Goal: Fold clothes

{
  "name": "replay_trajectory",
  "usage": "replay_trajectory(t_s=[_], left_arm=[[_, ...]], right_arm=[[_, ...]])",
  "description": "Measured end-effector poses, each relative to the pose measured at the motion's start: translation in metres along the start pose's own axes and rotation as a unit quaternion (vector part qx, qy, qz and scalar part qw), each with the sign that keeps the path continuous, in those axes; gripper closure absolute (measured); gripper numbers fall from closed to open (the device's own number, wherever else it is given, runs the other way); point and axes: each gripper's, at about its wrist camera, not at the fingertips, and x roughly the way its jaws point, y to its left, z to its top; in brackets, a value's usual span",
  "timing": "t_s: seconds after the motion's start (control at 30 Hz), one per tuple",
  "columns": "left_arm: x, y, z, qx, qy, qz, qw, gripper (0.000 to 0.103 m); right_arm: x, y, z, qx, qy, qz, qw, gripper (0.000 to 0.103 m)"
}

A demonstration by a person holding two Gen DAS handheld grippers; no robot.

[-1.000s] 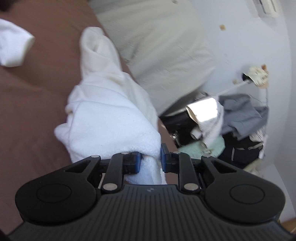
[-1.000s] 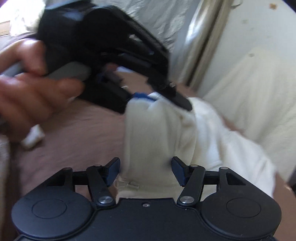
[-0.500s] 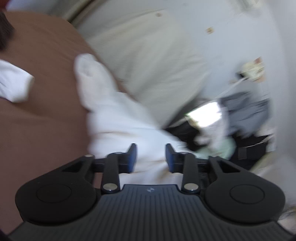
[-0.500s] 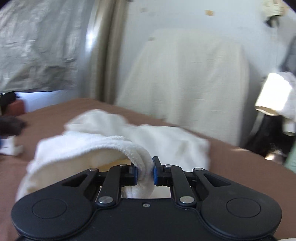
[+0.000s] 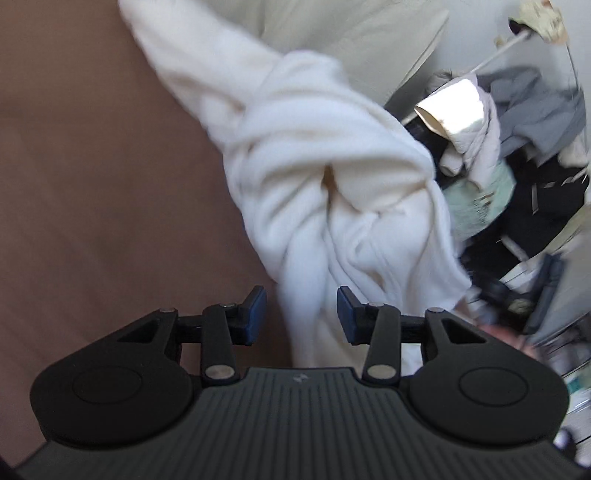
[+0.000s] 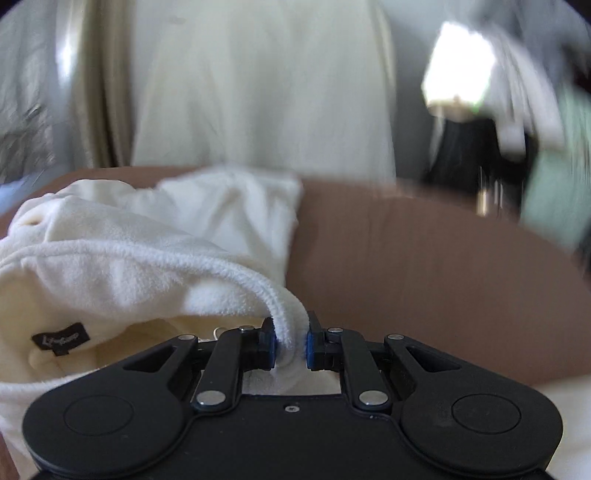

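The left gripper (image 5: pixel 301 314) has its jaws parted, and they have just been opening. A bunched fold of the white fleece garment (image 5: pixel 314 177) hangs between the blue pads (image 5: pixel 255 312), but neither pad presses on it; there is a gap on both sides of the cloth. From the left wrist view, the garment runs from the jaws up toward 11 o'clock as a twisted, rumpled roll lying on the brown bed cover (image 5: pixel 92 177). A pale cushion (image 5: pixel 332 26) stands at 12 o'clock behind it. At 2 to 3 o'clock, off the edge of the bed, lies a blurred pile of clothes (image 5: pixel 517 147) in grey, black, cream and pale green.

The right gripper (image 6: pixel 290 345) has its jaws nearly closed, clamped on the thick rolled hem of the same garment (image 6: pixel 110 266); the hem curves up out of the pads and sweeps off toward 9 o'clock. The jaws have lately closed onto it. A small black label (image 6: pixel 61 338) shows on the garment's cream inner side at 8 o'clock. The rest of the garment is heaped toward 10 and 11 o'clock on the brown bed cover (image 6: pixel 424 266), which fills the right of the view. The pale cushion (image 6: pixel 258 92) stands upright at 12 o'clock, and a curtain (image 6: pixel 99 92) hangs at 10 o'clock.
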Motion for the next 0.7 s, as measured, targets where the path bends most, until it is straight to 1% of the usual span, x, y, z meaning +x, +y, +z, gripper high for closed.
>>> replay_trajectory(t_s=[0.03,0.07,0.1,0.17,0.23,0.27,0.3,0.33,0.37,0.4,0.43,0.47,0.53,0.57,0.6,0.63,0.67,0.7], left_arm=[[0.007,-0.001,-0.003,0.002,0.002,0.005,1.0000,0.060],[0.013,-0.003,-0.007,0.014,0.001,0.019,0.9997,0.059],[0.019,-0.002,-0.008,0.013,-0.002,0.025,0.9996,0.058],[0.026,0.002,-0.007,-0.014,-0.012,0.020,0.9996,0.057],[0.034,0.006,-0.004,-0.044,-0.019,0.014,0.9988,0.055],[0.035,0.008,-0.001,-0.054,-0.015,0.010,0.9984,0.057],[0.035,0.008,0.003,-0.049,-0.009,0.014,0.9987,0.069],[0.033,0.006,0.006,-0.031,-0.007,0.031,0.9990,0.093],[0.028,0.003,0.009,-0.004,-0.013,0.054,0.9984,0.093],[0.022,-0.002,0.011,0.026,-0.023,0.081,0.9961,0.094],[0.015,-0.008,0.014,0.047,-0.031,0.110,0.9924,0.094],[0.008,-0.014,0.019,0.059,-0.033,0.138,0.9881,0.094],[-0.006,-0.025,0.027,0.084,-0.038,0.193,0.9768,0.094],[-0.016,-0.029,0.031,0.085,-0.042,0.210,0.9732,0.094],[-0.030,-0.030,0.034,0.078,-0.056,0.205,0.9740,0.094],[-0.046,-0.031,0.037,0.076,-0.076,0.200,0.9740,0.094],[-0.060,-0.032,0.038,0.080,-0.092,0.212,0.9696,0.094],[-0.074,-0.035,0.040,0.089,-0.112,0.236,0.9612,0.094]], right_arm=[[0.003,-0.011,-0.004,0.038,0.012,0.019,0.999,0.088],[0.005,-0.023,-0.008,0.075,0.024,0.039,0.996,0.088],[0.007,-0.033,-0.012,0.108,0.033,0.057,0.992,0.088],[0.002,-0.043,-0.020,0.134,0.037,0.083,0.987,0.087],[-0.005,-0.050,-0.028,0.164,0.047,0.103,0.980,0.080],[-0.009,-0.053,-0.032,0.179,0.054,0.109,0.976,0.071],[-0.015,-0.052,-0.038,0.185,0.062,0.110,0.975,0.070],[-0.020,-0.050,-0.044,0.191,0.070,0.110,0.973,0.070],[-0.026,-0.048,-0.049,0.194,0.076,0.111,0.972,0.070],[-0.032,-0.043,-0.056,0.189,0.076,0.111,0.973,0.069],[-0.037,-0.040,-0.061,0.187,0.074,0.122,0.972,0.069],[-0.042,-0.037,-0.066,0.188,0.072,0.142,0.969,0.066],[-0.045,-0.027,-0.073,0.174,0.067,0.183,0.965,0.056],[-0.045,-0.021,-0.075,0.162,0.063,0.204,0.964,0.047],[-0.043,-0.014,-0.078,0.148,0.063,0.218,0.963,0.043],[-0.038,-0.007,-0.082,0.128,0.074,0.213,0.966,0.043],[-0.033,0.000,-0.085,0.111,0.082,0.206,0.969,0.043],[-0.029,0.006,-0.089,0.098,0.085,0.192,0.973,0.043]])
